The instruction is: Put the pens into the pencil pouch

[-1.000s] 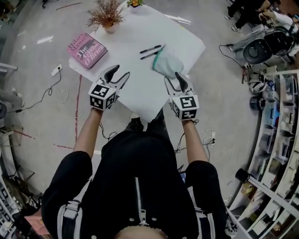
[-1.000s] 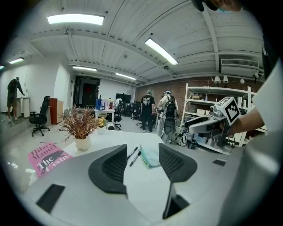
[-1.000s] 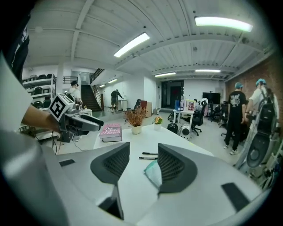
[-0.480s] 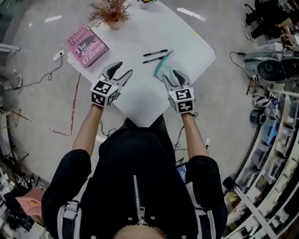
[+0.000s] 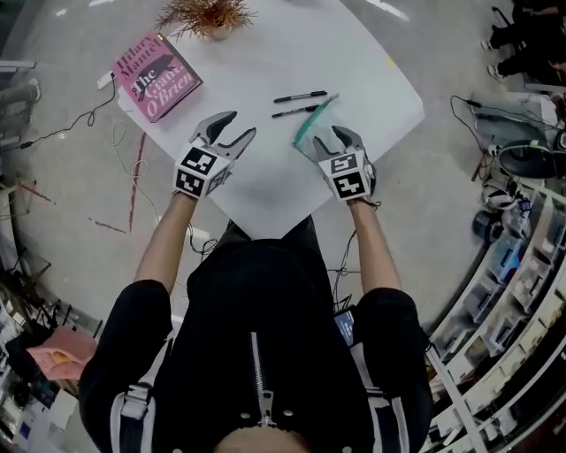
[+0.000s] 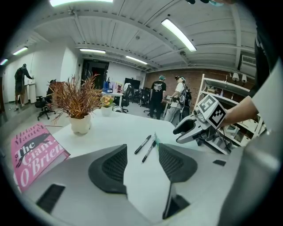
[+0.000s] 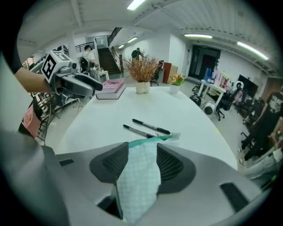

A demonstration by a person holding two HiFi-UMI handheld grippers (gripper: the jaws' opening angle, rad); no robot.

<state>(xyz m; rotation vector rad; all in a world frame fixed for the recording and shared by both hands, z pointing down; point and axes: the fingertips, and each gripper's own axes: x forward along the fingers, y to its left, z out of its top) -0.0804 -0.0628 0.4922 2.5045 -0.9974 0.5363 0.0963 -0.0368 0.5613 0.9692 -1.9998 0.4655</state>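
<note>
Two black pens (image 5: 299, 95) (image 5: 295, 111) lie side by side in the middle of the white table (image 5: 265, 177). Just right of them lies the pale teal pencil pouch (image 5: 309, 124), green zip edge towards the pens. My right gripper (image 5: 332, 135) is low over the pouch's near end. Its jaws have just been opening and stand wide, with the pouch (image 7: 139, 176) filling the gap between them (image 7: 142, 154). The pens (image 7: 150, 126) lie beyond it. My left gripper (image 5: 233, 126) hovers left of the pens, open, with only bare table between its jaws (image 6: 142, 152).
A pink book (image 5: 155, 75) lies at the table's far left corner. A dried plant in a white pot (image 5: 205, 13) stands at the far edge. Cables cross the floor to the left, and shelving stands on the right. People stand in the background of the left gripper view.
Both grippers have moved forward and down towards the table. The right one has tipped down and now sits over the pouch's near end. The left one has edged closer to the pens.
</note>
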